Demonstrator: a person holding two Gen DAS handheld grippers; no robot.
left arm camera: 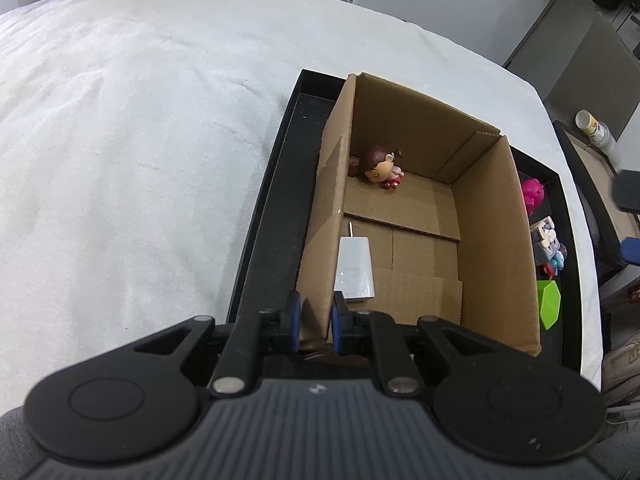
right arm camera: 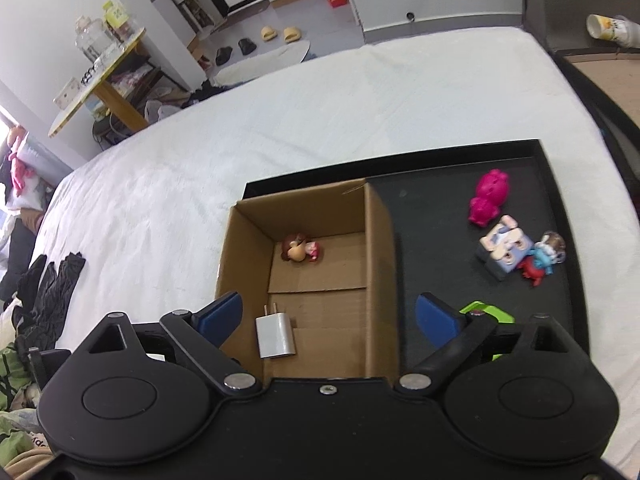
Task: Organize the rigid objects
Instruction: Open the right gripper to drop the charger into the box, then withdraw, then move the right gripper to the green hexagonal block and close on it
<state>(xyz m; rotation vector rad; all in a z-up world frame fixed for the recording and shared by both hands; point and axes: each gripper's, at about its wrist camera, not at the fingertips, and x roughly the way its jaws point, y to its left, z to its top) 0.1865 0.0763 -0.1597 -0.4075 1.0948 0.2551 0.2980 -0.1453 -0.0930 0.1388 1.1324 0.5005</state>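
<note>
An open cardboard box stands in a black tray on a white bed. Inside the box lie a white charger plug and a small brown-haired doll figure. My left gripper is shut on the box's near left wall. My right gripper is open and empty, above the box's near edge. On the tray right of the box lie a pink figure, a blue-white blocky toy, a small red-blue figure and a green block.
The white bedspread stretches left and beyond the tray. Black gloves lie at the bed's left edge. A dark side table with a cup stands at the right. Slippers lie on the far floor.
</note>
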